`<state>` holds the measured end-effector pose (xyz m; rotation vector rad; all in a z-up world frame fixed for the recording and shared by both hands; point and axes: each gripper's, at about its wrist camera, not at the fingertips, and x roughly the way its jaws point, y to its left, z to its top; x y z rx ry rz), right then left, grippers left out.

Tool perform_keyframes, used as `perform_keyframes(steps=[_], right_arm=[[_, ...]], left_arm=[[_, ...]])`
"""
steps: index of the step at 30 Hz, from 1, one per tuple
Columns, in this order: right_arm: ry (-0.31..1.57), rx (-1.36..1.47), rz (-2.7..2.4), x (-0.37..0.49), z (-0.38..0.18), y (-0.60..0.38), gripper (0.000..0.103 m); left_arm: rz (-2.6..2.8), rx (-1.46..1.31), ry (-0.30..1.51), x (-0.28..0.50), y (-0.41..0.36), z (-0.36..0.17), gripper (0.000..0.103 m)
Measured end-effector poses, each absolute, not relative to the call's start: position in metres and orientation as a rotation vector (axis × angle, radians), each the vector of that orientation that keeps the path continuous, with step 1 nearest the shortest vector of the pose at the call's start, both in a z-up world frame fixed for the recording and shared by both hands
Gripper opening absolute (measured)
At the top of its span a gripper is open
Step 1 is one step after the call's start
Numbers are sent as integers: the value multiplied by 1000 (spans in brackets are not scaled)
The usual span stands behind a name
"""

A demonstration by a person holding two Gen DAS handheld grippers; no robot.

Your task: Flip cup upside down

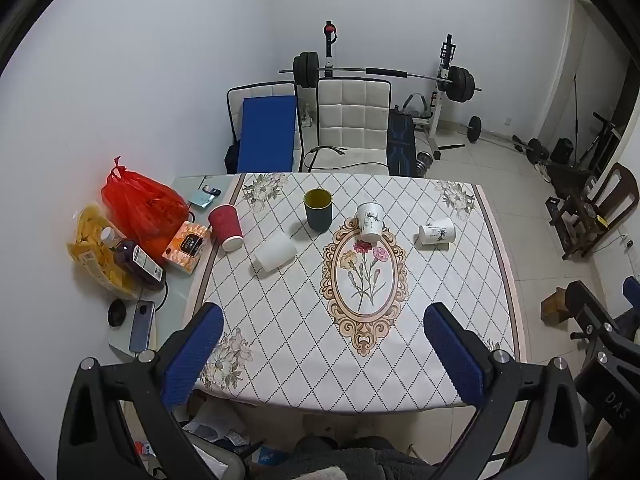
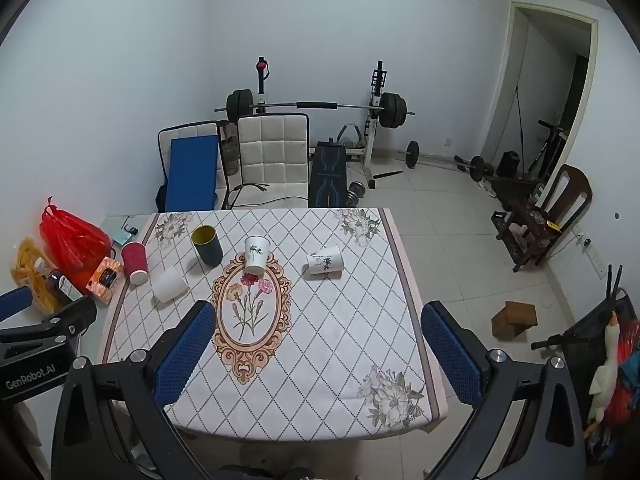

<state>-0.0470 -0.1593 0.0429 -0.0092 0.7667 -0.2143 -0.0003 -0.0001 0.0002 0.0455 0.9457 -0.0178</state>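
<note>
Five cups on the table: red cup (image 1: pixel 226 222), plain white cup (image 1: pixel 275 252), dark green cup (image 1: pixel 318 210), two white printed cups (image 1: pixel 370 222) (image 1: pixel 437 231).

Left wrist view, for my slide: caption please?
Open left gripper above floral tablecloth with five cups.

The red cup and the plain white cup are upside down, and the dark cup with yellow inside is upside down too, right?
Not quite. The dark cup with yellow inside stands upright, its open mouth facing up, as the left wrist view shows. The red cup and the plain white cup are indeed upside down.

Both wrist views high above near table edge (image 1: pixel 400 404), facing forward, sharing the tabletop
</note>
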Motion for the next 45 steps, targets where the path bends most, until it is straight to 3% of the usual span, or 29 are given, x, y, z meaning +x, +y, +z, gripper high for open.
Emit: perform_keyframes(steps=[45], right_arm=[[769,-5,-197,-41,41,-164,103]], left_arm=[[-18,48,938,9,-6,7,103]])
